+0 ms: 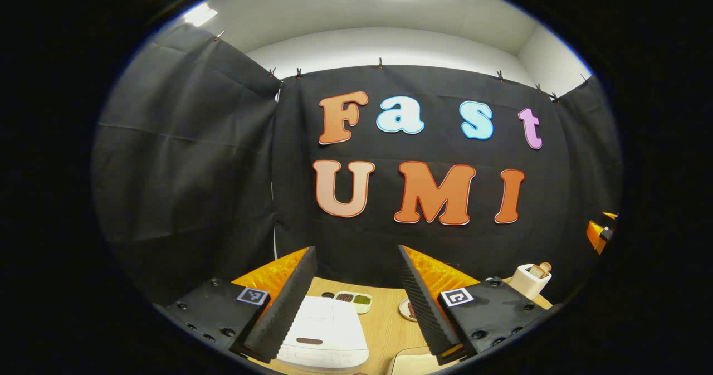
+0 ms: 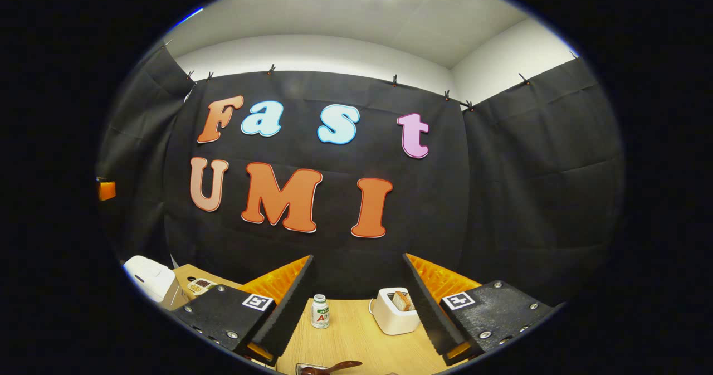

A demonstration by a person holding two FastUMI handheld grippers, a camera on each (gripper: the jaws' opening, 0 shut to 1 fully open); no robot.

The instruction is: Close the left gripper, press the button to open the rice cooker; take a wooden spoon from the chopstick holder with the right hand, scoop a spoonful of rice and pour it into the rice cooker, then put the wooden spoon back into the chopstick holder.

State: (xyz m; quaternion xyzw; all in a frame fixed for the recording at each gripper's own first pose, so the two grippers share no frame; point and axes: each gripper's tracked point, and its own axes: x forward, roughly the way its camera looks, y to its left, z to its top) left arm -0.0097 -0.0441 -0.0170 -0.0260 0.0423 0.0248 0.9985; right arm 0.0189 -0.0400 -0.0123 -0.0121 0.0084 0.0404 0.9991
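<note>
Fingers of the left gripper (image 1: 356,308) are spread apart above the closed rice cooker (image 1: 323,333) at the counter's (image 1: 384,330) near edge; right gripper (image 2: 356,313) likewise released, wooden spoon (image 2: 328,368) below.

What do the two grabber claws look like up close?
Both look alike. The left gripper has two black fingers with ribbed, saw-toothed pads and bright orange quilted backs. Each finger sits on a black block with round screws and a small white square tag printed with a black pattern. The right gripper has the same black ribbed fingers, orange backs, screws and tags.
</note>
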